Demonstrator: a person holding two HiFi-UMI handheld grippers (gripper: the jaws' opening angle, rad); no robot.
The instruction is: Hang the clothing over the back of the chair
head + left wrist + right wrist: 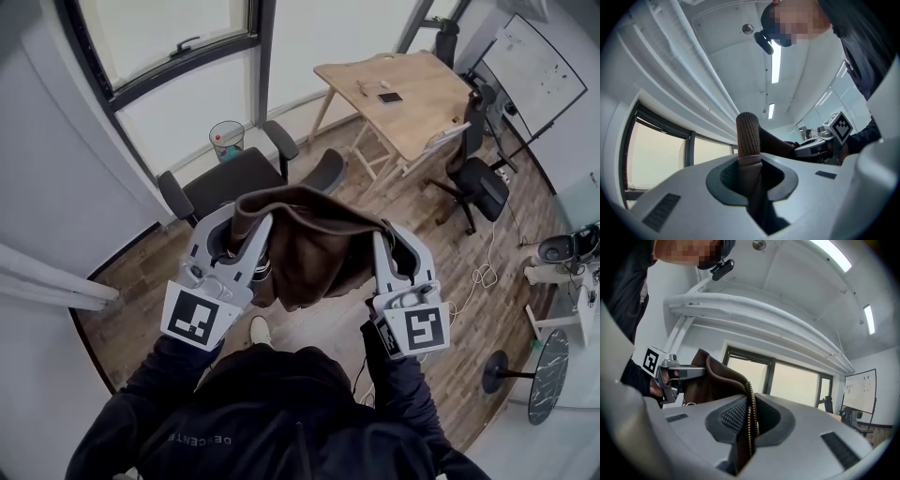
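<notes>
An office: a wooden desk (412,94) and wall-mounted whiteboard (534,70) stand near a swivel chair (478,183). A black office armchair (230,183) and a mesh wastebasket (226,139) sit under large windows (159,37) on a wood-plank floor (141,300). Strip lights (776,61) line the white ceiling.

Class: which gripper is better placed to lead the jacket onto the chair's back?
Left, probably, though only marginally. Both the left gripper and right gripper are shut on the brown jacket, but the chair stands ahead on the left gripper's side.

Chair (230,178) partly behind the brown jacket (309,248); small tabletop objects (389,97) indistinct.
</notes>
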